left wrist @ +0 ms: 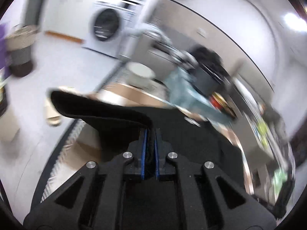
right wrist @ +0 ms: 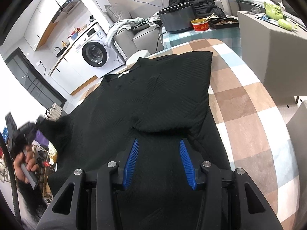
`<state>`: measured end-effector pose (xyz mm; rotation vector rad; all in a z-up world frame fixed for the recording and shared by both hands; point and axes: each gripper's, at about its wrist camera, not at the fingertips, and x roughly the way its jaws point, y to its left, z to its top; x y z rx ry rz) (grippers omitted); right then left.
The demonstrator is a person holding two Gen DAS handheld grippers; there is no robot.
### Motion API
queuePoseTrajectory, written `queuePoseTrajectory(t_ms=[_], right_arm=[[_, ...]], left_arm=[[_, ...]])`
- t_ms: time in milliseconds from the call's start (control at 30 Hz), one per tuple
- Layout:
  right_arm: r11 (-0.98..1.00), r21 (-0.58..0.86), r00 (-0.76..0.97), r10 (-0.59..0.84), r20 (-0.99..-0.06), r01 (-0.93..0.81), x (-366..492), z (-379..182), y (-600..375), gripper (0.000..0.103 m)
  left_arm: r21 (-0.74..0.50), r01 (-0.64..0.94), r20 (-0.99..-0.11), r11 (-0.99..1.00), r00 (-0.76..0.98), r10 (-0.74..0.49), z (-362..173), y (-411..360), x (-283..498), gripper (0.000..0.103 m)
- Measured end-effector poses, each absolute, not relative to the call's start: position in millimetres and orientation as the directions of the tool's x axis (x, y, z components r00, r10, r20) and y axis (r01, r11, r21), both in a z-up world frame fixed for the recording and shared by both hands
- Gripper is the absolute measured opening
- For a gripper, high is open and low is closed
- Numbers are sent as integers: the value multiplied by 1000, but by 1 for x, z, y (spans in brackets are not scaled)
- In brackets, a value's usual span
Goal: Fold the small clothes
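A black ribbed top (right wrist: 153, 95) lies spread on the checked table (right wrist: 249, 103), its right sleeve folded in over the body. My right gripper (right wrist: 158, 143) is open and empty, hovering just above the lower part of the top. My left gripper (left wrist: 150, 132) is shut on the black fabric (left wrist: 99, 111) of the top's left sleeve and holds it lifted off the table; that view is motion-blurred. In the right wrist view the left gripper (right wrist: 35, 126) shows at the far left with the sleeve raised, held by a hand.
A dark pot (right wrist: 176, 19), a red-and-yellow bowl (right wrist: 199, 24) and a black tray (right wrist: 224, 22) stand on a glass table beyond the far edge. A grey cabinet (right wrist: 272, 57) is at the right. A washing machine (right wrist: 94, 51) and sofa with clothes are behind.
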<state>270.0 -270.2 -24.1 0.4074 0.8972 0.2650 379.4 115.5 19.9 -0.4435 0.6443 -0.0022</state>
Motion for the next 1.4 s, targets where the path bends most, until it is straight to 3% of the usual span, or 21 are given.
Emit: queuePoseTrajectory(t_ms=[133, 200, 367, 500, 633, 733, 767, 800, 933, 967, 1033, 1067, 1100, 1400], right_arm=[[895, 445, 599, 379, -705, -42, 266, -26, -274, 50], [893, 449, 599, 374, -708, -28, 264, -28, -277, 50], [894, 449, 607, 365, -706, -15, 258, -30, -284, 55], [886, 463, 598, 368, -712, 5, 262, -37, -289, 55], [882, 472, 589, 381, -713, 1, 261, -39, -284, 55], [880, 474, 588, 383, -713, 2, 258, -40, -283, 55], [880, 474, 586, 382, -715, 5, 257, -41, -283, 55], [881, 473, 584, 380, -718, 8, 257, -42, -283, 55], [887, 460, 564, 362, -742, 36, 258, -49, -284, 55], [888, 459, 562, 359, -745, 41, 258, -50, -284, 55], [891, 452, 564, 351, -748, 45, 256, -48, -284, 55], [893, 447, 567, 344, -749, 48, 253, -47, -285, 55], [896, 441, 572, 336, -748, 50, 251, -45, -285, 55], [898, 435, 588, 316, -745, 69, 239, -42, -301, 59]], left_arm=[[-335, 19, -704, 942, 660, -263, -8, 34, 411, 13], [-357, 30, -746, 934, 592, -304, -26, 21, 417, 29], [-355, -9, -742, 935, 611, -276, -28, 38, 398, 59], [-342, -104, -730, 934, 655, -195, -34, 84, 381, 59], [-419, -230, -760, 878, 618, -201, -61, 129, 391, 56], [-471, -290, -771, 833, 594, -230, -85, 143, 405, 37], [-472, -303, -771, 828, 598, -221, -89, 145, 409, 23], [-478, -307, -757, 823, 619, -208, -90, 145, 411, 17], [-528, -142, -655, 837, 696, -295, -65, 119, 431, 18], [-535, -74, -627, 841, 702, -337, -56, 106, 434, 21], [-502, 48, -604, 863, 695, -390, -37, 76, 435, 42], [-472, 72, -606, 879, 697, -383, -32, 64, 432, 60], [-431, 89, -611, 898, 703, -363, -28, 56, 428, 70], [-338, -35, -718, 941, 656, -234, -52, 84, 389, 72]])
